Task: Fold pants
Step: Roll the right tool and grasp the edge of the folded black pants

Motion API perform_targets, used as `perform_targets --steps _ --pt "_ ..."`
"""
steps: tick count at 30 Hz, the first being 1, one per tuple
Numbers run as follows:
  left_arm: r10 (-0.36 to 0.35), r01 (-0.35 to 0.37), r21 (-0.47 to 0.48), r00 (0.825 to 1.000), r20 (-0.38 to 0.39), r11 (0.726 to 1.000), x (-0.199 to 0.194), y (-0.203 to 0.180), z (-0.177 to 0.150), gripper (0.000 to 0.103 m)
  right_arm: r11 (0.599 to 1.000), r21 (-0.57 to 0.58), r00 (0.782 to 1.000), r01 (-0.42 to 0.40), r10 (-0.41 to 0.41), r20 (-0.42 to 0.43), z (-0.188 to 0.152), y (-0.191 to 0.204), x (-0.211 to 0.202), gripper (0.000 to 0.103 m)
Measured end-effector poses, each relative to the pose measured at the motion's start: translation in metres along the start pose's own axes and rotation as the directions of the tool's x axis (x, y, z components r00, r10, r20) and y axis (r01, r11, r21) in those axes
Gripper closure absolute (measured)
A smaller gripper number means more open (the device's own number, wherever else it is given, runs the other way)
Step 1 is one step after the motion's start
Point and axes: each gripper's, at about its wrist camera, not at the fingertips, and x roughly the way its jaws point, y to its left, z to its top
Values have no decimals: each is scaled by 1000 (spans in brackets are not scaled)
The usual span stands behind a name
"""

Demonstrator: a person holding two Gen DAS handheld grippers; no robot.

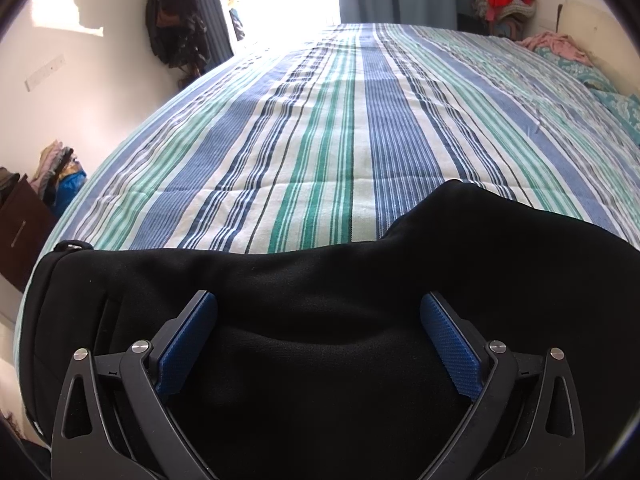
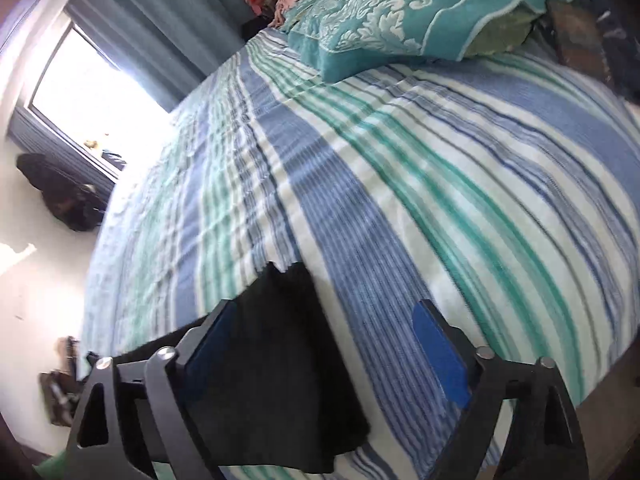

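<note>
The right hand-held gripper (image 2: 320, 344) gapes over the striped bed (image 2: 440, 184), black pants (image 2: 276, 368) against its left pad; teal pillows (image 2: 400, 12) beyond.

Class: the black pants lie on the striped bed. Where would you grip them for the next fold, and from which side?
Probably grip the pants at the raised far-right corner, coming from the right: that edge lifts off the bedspread, so one finger could slip under.

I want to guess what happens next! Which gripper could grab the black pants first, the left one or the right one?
Probably the left. The left gripper has open jaws right over the black pants. The right gripper is open too, but its picture is blurry and pants cloth sits only by one side.
</note>
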Motion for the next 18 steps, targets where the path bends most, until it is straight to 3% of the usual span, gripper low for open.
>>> perform_targets --steps 2,5,9,12,13,18 --pt "1 -1 0 1000 0 1000 0 0 0 1 999 6 996 -39 40 -81 3 1 14 46" --pt "2 -2 1 1000 -1 1000 0 0 0 1 999 -41 984 -34 26 -176 3 10 34 66" --pt "4 -4 2 1000 0 1000 0 0 0 1 997 -24 966 -77 69 -248 7 7 47 70" --pt "5 -5 2 1000 0 1000 0 -1 0 1 986 49 931 -161 169 -323 3 1 57 72" --pt "5 -5 2 1000 0 1000 0 -1 0 1 988 40 929 -146 151 -337 5 0 59 75" --pt "6 -6 2 1000 0 1000 0 0 0 1 997 -15 937 -80 70 -343 2 12 66 74"
